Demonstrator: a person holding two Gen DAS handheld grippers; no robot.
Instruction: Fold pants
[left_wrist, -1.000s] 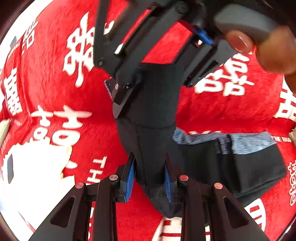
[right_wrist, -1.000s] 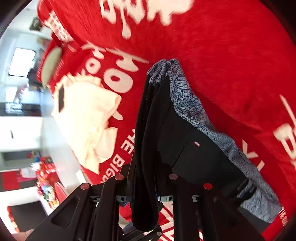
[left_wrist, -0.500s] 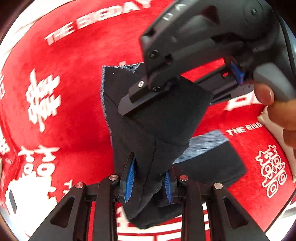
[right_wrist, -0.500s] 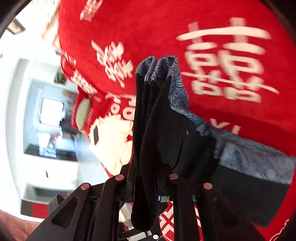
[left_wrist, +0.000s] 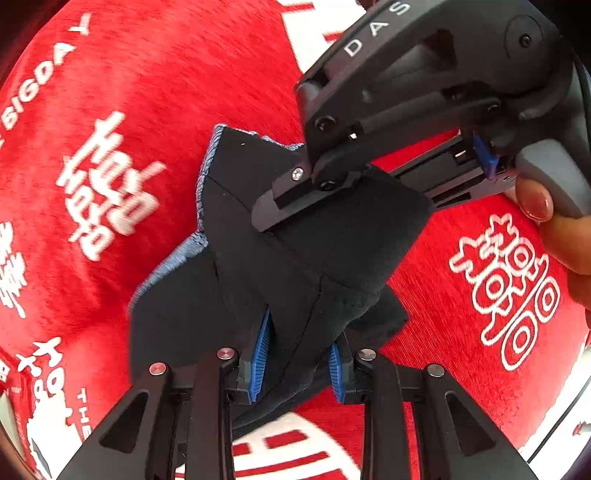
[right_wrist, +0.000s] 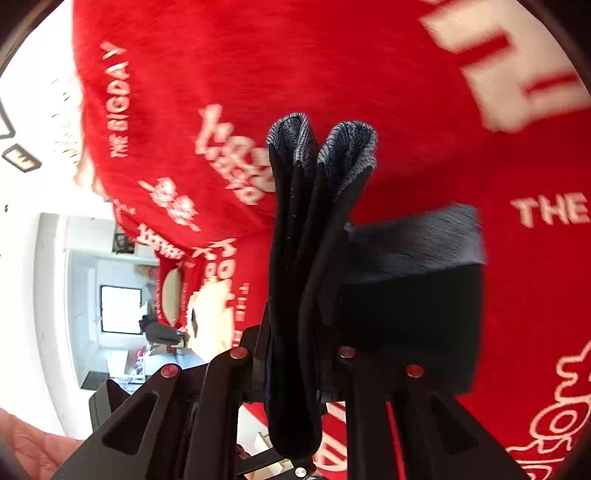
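Left wrist view: red cloth (left_wrist: 229, 92) with white lettering spread under everything; black pants (left_wrist: 295, 258) lifted above it, bunched between the blue pads of the left gripper (left_wrist: 297, 354), clamped narrow. Right gripper (left_wrist: 369, 173) pinching the same fabric higher up.

Right wrist view: pants (right_wrist: 295, 277) gathered in thick folds, squeezed tight in the right gripper (right_wrist: 295, 369); grey patterned lining showing on top. White room and a window (right_wrist: 120, 308) beyond the cloth (right_wrist: 369, 66).

Left gripper (left_wrist: 297, 350) angled steeply down, blue pads (left_wrist: 260, 352) clamped on bunched black pants (left_wrist: 280, 258). Right gripper (right_wrist: 295, 373) pinching the same pants from the opposite side; a hand (left_wrist: 554, 218) wraps its handle.
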